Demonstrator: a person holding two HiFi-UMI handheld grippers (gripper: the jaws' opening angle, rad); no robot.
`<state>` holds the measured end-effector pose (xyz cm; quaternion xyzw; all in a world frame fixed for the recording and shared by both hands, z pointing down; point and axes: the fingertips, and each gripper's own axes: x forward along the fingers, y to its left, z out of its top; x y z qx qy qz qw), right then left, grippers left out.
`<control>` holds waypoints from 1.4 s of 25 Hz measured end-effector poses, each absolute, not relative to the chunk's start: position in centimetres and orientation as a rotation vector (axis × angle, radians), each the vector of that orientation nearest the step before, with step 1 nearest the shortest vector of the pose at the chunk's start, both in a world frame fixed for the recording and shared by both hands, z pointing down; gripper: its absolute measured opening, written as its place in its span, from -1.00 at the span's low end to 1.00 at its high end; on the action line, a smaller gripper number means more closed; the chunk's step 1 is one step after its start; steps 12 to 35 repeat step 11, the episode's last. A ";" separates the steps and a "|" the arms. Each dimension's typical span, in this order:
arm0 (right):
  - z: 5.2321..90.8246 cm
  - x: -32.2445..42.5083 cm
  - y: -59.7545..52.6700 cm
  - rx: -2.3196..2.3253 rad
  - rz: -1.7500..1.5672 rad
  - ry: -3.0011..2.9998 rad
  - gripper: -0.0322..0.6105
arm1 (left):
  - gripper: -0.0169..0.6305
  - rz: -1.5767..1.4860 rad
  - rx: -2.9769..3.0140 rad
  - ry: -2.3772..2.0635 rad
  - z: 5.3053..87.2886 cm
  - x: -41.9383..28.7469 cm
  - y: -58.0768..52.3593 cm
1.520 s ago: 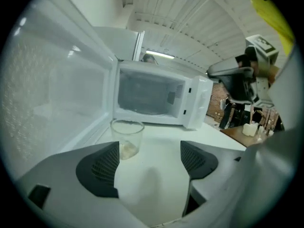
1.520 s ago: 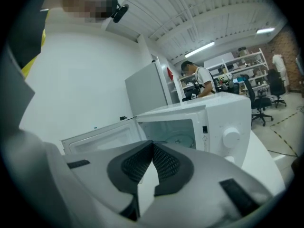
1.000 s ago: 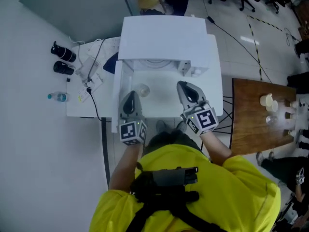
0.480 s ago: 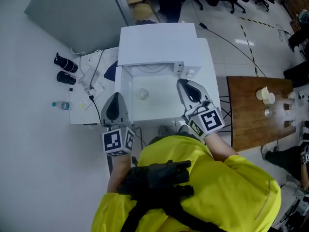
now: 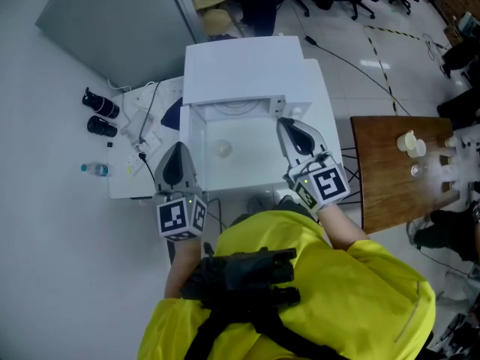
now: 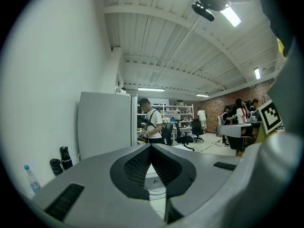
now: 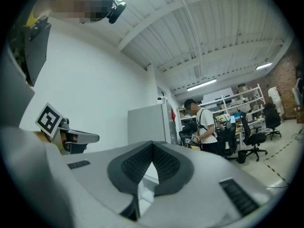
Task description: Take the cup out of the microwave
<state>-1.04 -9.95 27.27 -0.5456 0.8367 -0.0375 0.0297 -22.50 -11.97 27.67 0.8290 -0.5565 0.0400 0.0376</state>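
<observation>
The white microwave stands at the far end of a white table. A small clear cup stands on the white surface just in front of the microwave's opening. My left gripper hangs at the table's left edge, left of the cup and apart from it, jaws shut and empty. My right gripper is over the table's right part, right of the cup, also shut with nothing in it. In the left gripper view the left gripper points level across the room. The right gripper does the same in its own view.
Two black cylinders, a water bottle and cables lie on the low white table at left. A wooden table with cups stands at right. A grey cabinet and a standing person are beyond.
My left gripper has moved left, from beside the cup to the table's left edge, and both grippers have risen. Over the last half second they have kept almost still.
</observation>
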 end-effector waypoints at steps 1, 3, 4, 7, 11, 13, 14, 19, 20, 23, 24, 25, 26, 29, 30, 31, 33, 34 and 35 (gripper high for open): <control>27.2 -1.1 -10.0 -1.687 -0.113 2.575 -0.89 | -0.94 0.117 2.546 -1.707 27.6 -22.6 -12.0; 27.2 -1.1 -10.2 -1.697 -0.112 2.567 -0.89 | -0.94 0.117 2.551 -1.708 27.6 -22.7 -12.2; 27.2 -1.2 -10.3 -1.702 -0.110 2.562 -0.89 | -0.94 0.118 2.553 -1.707 27.7 -22.8 -12.3; 27.2 -1.3 -10.6 -1.710 -0.095 2.552 -0.89 | -0.94 0.119 2.556 -1.694 27.9 -22.9 -12.5; 27.2 -1.8 -10.9 -1.704 -0.087 2.552 -0.89 | -0.94 0.116 2.552 -1.690 28.3 -23.3 -13.0; 27.2 -1.8 -10.9 -1.704 -0.087 2.552 -0.89 | -0.94 0.116 2.552 -1.690 28.3 -23.3 -13.0; 27.2 -1.8 -10.9 -1.704 -0.087 2.552 -0.89 | -0.94 0.116 2.552 -1.690 28.3 -23.3 -13.0; 27.2 -1.8 -10.9 -1.704 -0.087 2.552 -0.89 | -0.94 0.116 2.552 -1.690 28.3 -23.3 -13.0; 27.2 -1.8 -10.9 -1.704 -0.087 2.552 -0.89 | -0.94 0.116 2.552 -1.690 28.3 -23.3 -13.0; 27.2 -1.8 -10.9 -1.704 -0.087 2.552 -0.89 | -0.94 0.116 2.552 -1.690 28.3 -23.3 -13.0; 27.2 -1.8 -10.9 -1.704 -0.087 2.552 -0.89 | -0.94 0.116 2.552 -1.690 28.3 -23.3 -13.0; 27.2 -1.8 -10.9 -1.704 -0.087 2.552 -0.89 | -0.94 0.116 2.552 -1.690 28.3 -23.3 -13.0; 27.2 -1.8 -10.9 -1.704 -0.087 2.552 -0.89 | -0.94 0.116 2.552 -1.690 28.3 -23.3 -13.0; 27.2 -1.8 -10.9 -1.704 -0.087 2.552 -0.89 | -0.94 0.116 2.552 -1.690 28.3 -23.3 -13.0; 27.2 -1.8 -10.9 -1.704 -0.087 2.552 -0.89 | -0.94 0.116 2.552 -1.690 28.3 -23.3 -13.0; 27.2 -1.8 -10.9 -1.704 -0.087 2.552 -0.89 | -0.94 0.116 2.552 -1.690 28.3 -23.3 -13.0; 27.2 -1.8 -10.9 -1.704 -0.087 2.552 -0.89 | -0.94 0.116 2.552 -1.690 28.3 -23.3 -13.0; 27.2 -1.8 -10.9 -1.704 -0.087 2.552 -0.89 | -0.94 0.116 2.552 -1.690 28.3 -23.3 -13.0; 27.2 -1.8 -10.9 -1.704 -0.087 2.552 -0.89 | -0.94 0.116 2.552 -1.690 28.3 -23.3 -13.0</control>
